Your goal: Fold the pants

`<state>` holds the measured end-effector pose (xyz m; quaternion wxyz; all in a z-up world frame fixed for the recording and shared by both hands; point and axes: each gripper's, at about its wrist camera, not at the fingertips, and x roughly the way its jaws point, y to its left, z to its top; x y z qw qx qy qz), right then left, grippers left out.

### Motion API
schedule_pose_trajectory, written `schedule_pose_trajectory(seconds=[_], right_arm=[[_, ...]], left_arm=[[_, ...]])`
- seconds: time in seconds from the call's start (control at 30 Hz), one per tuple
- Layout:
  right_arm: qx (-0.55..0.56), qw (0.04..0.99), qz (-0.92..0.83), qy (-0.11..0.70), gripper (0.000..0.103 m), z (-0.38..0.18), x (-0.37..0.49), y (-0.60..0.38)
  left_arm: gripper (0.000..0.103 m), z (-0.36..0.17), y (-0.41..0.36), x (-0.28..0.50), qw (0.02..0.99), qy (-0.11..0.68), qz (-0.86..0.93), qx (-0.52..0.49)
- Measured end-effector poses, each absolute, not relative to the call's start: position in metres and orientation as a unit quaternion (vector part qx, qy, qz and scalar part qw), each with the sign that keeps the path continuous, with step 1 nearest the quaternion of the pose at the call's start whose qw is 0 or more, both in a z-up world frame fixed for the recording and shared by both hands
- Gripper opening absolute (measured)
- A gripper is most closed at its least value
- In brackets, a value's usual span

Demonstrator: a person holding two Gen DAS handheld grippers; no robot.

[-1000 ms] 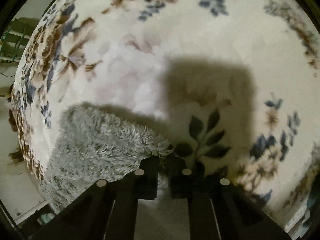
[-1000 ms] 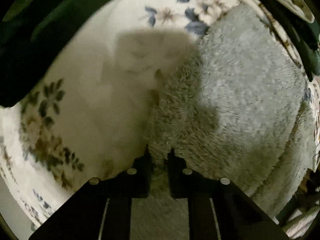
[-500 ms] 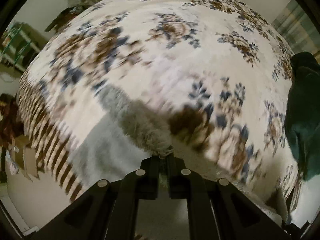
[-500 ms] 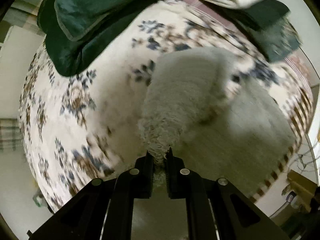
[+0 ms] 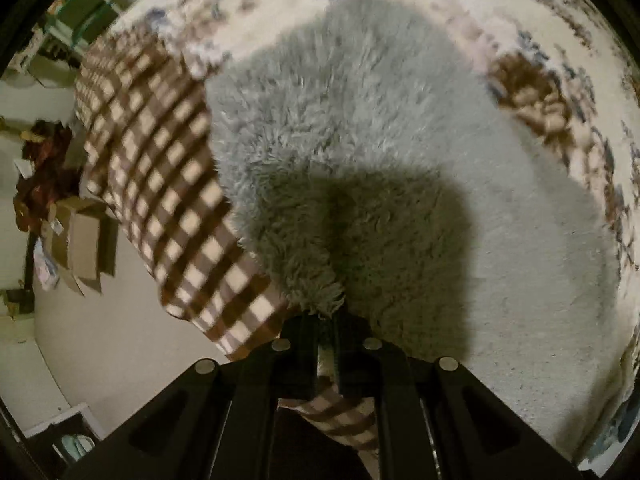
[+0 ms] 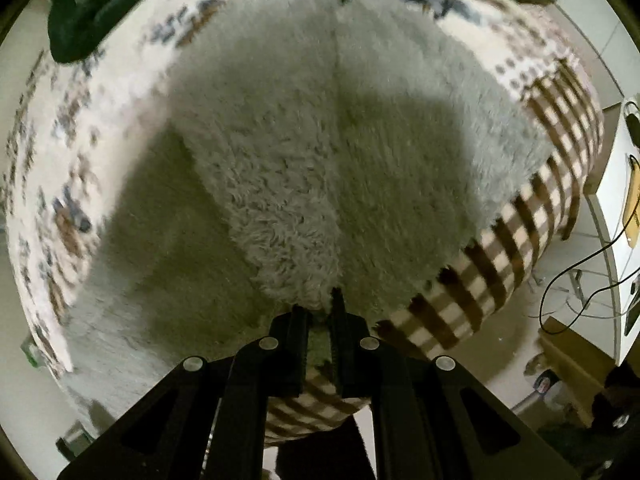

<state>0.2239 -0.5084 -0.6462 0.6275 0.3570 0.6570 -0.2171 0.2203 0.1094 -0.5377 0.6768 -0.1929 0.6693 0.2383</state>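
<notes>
Grey fluffy pants (image 5: 344, 128) lie spread on a floral bedspread, with a folded-over layer reaching back to my fingers. In the left wrist view my left gripper (image 5: 327, 322) is shut on a fuzzy corner of the pants, right over the bed's near edge. The right wrist view shows the same pants (image 6: 320, 152) doubled over, a seam running down the middle. There my right gripper (image 6: 320, 312) is shut on another corner of the fluffy layer. Both grippers point down, and their shadows fall on the fabric.
A brown-and-cream checked blanket (image 5: 160, 184) hangs over the bed's edge, and in the right wrist view the checked blanket (image 6: 532, 216) drops on the right. Cardboard boxes (image 5: 80, 240) stand on the floor. A dark green cushion (image 6: 76, 8) lies far left. White furniture with cables (image 6: 624, 208) stands right.
Both grippers have carried their held pant corners across the bed toward its checked edge. The fluffy layer now lies folded over the rest of the pants.
</notes>
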Motion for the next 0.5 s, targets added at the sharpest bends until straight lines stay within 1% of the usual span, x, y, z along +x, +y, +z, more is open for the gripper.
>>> schedule_pose_trajectory(seconds=[0.03,0.07,0.1,0.13,0.17,0.2,0.23,0.27,0.3,0.33,0.4,0.5], right_arm=[[0.355,0.623,-0.213,0.663,0.011,-0.651,0.222,-0.509],[0.358,0.621,-0.207,0.666,0.013,-0.654,0.219,-0.512],[0.36,0.618,-0.2,0.67,0.025,-0.654,0.217,-0.514],[0.365,0.616,-0.192,0.671,0.041,-0.651,0.214,-0.517],[0.368,0.622,-0.19,0.664,0.048,-0.642,0.21,-0.52],[0.365,0.633,-0.19,0.656,0.057,-0.631,0.208,-0.523],[0.354,0.651,-0.192,0.644,0.063,-0.615,0.206,-0.526],[0.34,0.666,-0.193,0.635,0.067,-0.603,0.205,-0.528],[0.323,0.683,-0.194,0.626,0.077,-0.591,0.208,-0.529],[0.306,0.698,-0.192,0.618,0.088,-0.581,0.216,-0.529],[0.269,0.722,-0.182,0.611,0.096,-0.572,0.241,-0.529],[0.212,0.74,-0.173,0.615,0.096,-0.582,0.297,-0.525]], left_arm=[[0.008,-0.539,0.109,0.22,0.678,0.667,0.24,-0.197],[0.008,-0.537,0.108,0.219,0.682,0.662,0.239,-0.2],[0.008,-0.531,0.106,0.219,0.691,0.653,0.233,-0.205],[0.008,-0.524,0.105,0.218,0.703,0.64,0.226,-0.211],[0.011,-0.519,0.102,0.216,0.711,0.632,0.223,-0.213],[0.018,-0.514,0.1,0.215,0.717,0.627,0.221,-0.212],[0.029,-0.508,0.098,0.214,0.723,0.62,0.223,-0.208],[0.041,-0.501,0.094,0.214,0.73,0.613,0.228,-0.199],[0.07,-0.497,0.091,0.214,0.734,0.61,0.231,-0.187],[0.083,-0.493,0.086,0.215,0.739,0.607,0.233,-0.175],[0.084,-0.488,0.075,0.218,0.753,0.598,0.237,-0.141],[0.084,-0.496,0.065,0.226,0.752,0.61,0.23,-0.093]])
